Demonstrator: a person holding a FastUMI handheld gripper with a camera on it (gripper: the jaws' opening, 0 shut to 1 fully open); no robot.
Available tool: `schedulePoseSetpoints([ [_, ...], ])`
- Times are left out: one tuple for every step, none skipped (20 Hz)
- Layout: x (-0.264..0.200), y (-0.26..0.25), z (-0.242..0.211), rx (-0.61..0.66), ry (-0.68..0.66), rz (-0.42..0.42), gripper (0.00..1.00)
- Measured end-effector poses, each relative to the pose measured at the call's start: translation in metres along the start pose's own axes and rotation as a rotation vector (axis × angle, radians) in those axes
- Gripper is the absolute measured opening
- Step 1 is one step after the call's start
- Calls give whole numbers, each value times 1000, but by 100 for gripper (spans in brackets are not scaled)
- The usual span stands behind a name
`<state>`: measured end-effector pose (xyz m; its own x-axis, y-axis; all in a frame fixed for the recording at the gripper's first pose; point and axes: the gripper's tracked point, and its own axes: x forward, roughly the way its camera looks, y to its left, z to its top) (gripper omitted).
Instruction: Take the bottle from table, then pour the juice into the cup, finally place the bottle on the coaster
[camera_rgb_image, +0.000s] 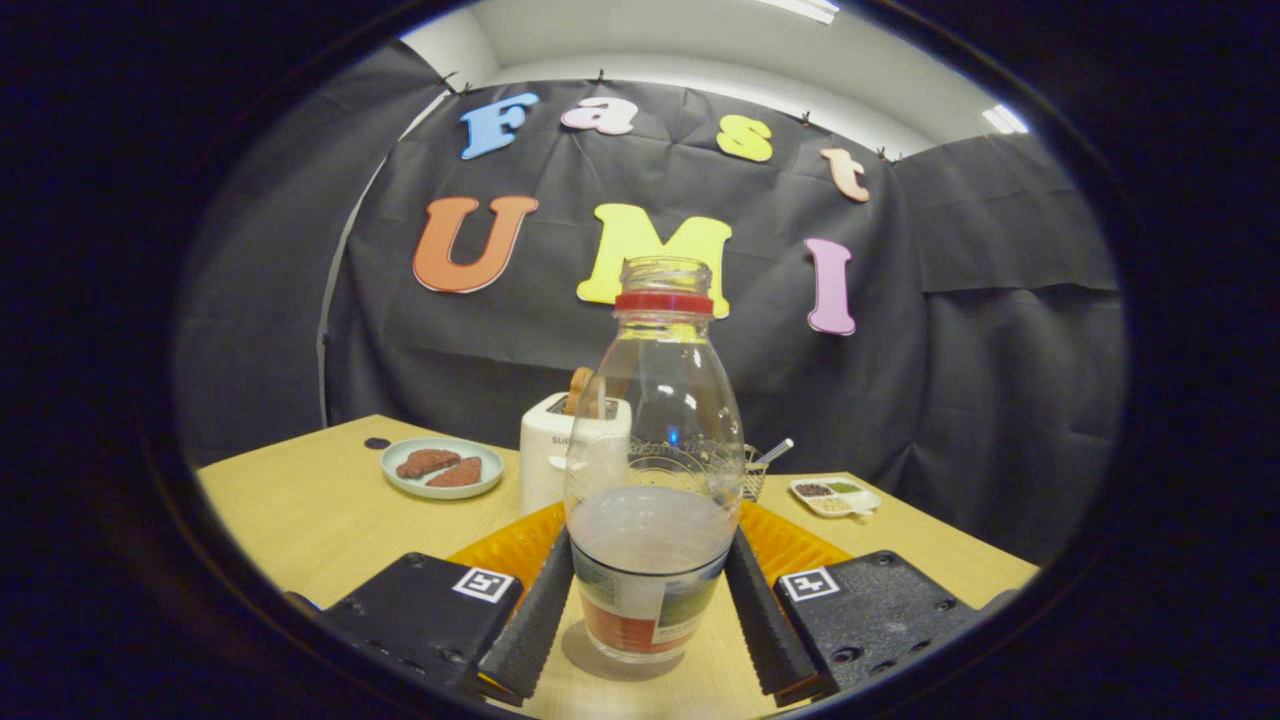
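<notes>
Bottle (650, 470) stands upright on bench (300, 510) btwn fingers of hand-held gripper (648, 610); both fingers look pressed to its sides, pinching it. Orange coaster (500, 550) just beyond, partly hidden. Toaster (545, 450) behind bottle, mostly blocked.

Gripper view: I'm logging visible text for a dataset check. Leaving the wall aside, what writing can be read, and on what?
bottle, gripped on both sides by the hand-held gripper: raised lettering on its clear wall and print on its label, all too blurred to read.
toaster: a brand mark, partly behind the bottle, too small to read.
square markers on the gripper: patterns, no words.
</notes>
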<state>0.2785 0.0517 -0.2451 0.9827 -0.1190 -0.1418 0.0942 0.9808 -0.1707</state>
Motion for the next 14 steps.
schedulePoseSetpoints([
  [2, 0, -8, 2, 11, 1, 82],
  [5, 1, -15, 16, 25, 5, 82],
  [10, 1, -21, 22, 33, 7, 82],
  [13, 1, -25, 29, 39, 11, 82],
  [13, 3, -30, 31, 40, 12, 82],
  [15, 3, -32, 35, 38, 12, 82],
  [16, 1, -37, 43, 42, 8, 82],
  [17, 1, -40, 45, 43, 6, 82],
  [18, 1, -43, 51, 46, 3, 82],
  [19, 2, -47, 56, 57, 4, 82],
  [19, 3, -52, 62, 67, 7, 82],
  [19, 4, -53, 60, 71, 6, 82],
  [19, 2, -53, 63, 64, 5, 82],
  [19, 1, -52, 65, 60, 4, 82],
])
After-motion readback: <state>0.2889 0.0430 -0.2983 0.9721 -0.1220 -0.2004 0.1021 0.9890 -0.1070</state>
